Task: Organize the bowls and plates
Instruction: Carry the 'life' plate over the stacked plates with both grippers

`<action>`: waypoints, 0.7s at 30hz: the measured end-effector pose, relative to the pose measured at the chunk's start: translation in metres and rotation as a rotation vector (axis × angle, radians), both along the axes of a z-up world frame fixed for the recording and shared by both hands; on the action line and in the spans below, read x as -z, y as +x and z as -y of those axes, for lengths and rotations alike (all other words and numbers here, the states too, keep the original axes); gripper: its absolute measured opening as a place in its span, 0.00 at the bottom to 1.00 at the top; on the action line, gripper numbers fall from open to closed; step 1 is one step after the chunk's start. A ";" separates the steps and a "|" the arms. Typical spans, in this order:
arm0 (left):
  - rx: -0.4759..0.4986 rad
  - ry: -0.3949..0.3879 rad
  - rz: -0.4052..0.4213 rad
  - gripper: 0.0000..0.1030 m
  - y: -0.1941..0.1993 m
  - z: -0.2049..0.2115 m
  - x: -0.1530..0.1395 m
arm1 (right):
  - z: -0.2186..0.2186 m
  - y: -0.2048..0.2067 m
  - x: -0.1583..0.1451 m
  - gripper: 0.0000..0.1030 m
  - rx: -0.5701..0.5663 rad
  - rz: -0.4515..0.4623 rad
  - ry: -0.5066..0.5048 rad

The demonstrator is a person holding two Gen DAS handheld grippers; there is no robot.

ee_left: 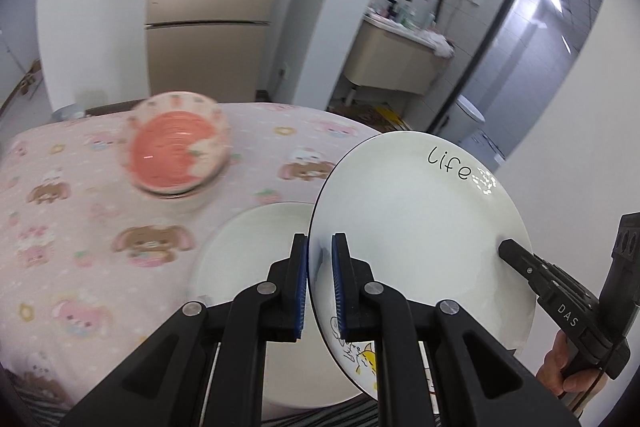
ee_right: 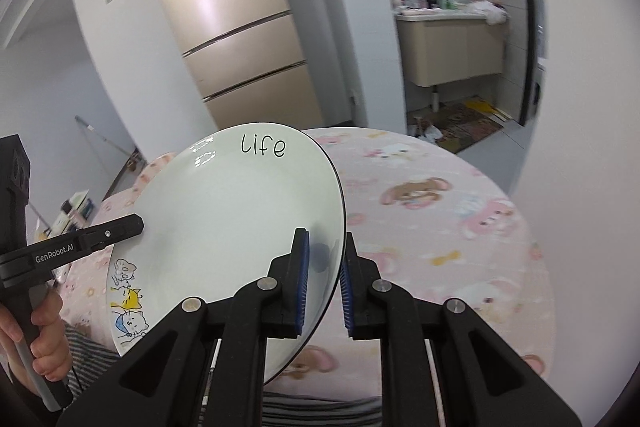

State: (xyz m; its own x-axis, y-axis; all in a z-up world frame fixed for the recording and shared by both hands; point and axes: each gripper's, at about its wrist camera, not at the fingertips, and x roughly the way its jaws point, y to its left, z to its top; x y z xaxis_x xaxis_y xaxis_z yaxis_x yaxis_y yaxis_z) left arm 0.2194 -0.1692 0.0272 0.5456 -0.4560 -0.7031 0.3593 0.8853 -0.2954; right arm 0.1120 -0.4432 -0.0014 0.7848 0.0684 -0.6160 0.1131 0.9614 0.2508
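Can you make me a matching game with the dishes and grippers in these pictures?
Things:
1. Life plate
2. plain white plate
3. pink bowl
4. tablecloth

States:
A. lying flat on the table
B. printed with cartoon bunnies
C. tilted, pinched by the left gripper and the right gripper
D. blurry, orange-pink inside

Pairs: 1-C, 2-A, 3-D, 4-B

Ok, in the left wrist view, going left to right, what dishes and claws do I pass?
Pink bowl → plain white plate on the table → left claw → "life" plate it grips → right claw.
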 end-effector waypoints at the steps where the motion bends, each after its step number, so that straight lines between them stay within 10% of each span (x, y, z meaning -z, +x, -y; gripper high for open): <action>1: -0.012 -0.003 0.002 0.12 0.000 -0.007 -0.001 | -0.008 0.002 -0.001 0.13 -0.011 0.001 -0.003; 21: -0.101 0.020 0.004 0.12 -0.001 -0.077 0.030 | -0.072 0.038 0.034 0.16 -0.082 -0.081 0.024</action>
